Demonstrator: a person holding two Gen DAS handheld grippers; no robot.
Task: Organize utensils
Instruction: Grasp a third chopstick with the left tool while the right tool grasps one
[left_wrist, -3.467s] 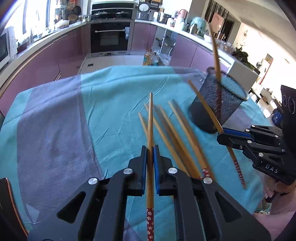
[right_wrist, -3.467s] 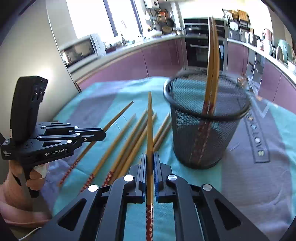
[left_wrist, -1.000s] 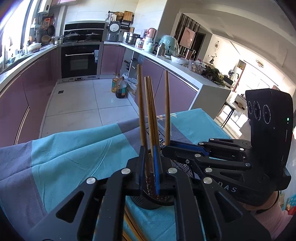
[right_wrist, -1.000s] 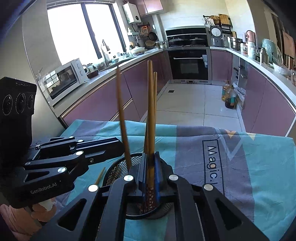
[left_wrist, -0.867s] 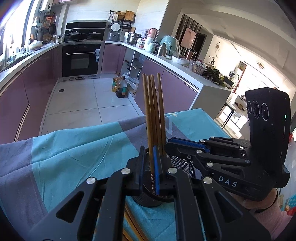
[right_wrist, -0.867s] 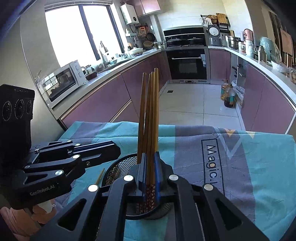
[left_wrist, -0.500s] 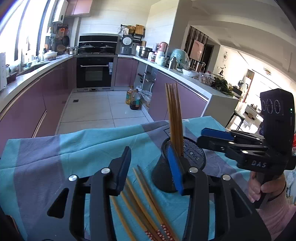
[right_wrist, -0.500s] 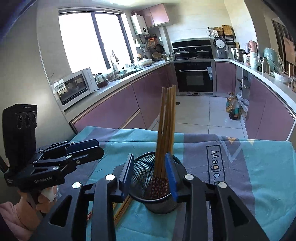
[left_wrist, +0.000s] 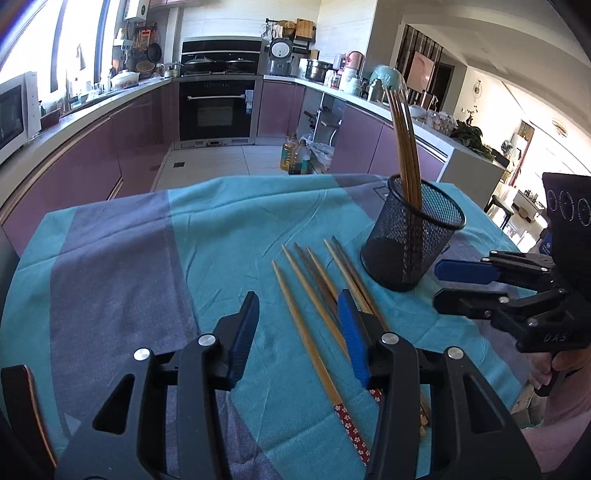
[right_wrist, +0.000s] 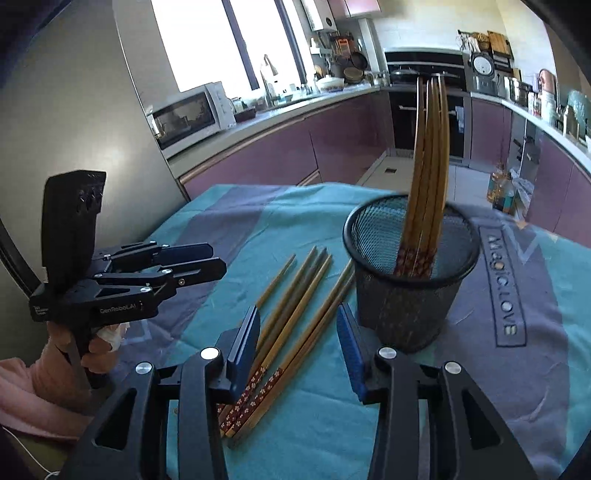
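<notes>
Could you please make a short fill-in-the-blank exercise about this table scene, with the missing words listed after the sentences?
1. The chopsticks already sorted stand in a black ____ cup.
2. The loose chopsticks lie on a cloth that is grey and ____.
3. The left gripper and the right gripper are both ____, holding nothing.

Missing words: mesh; teal; open
</notes>
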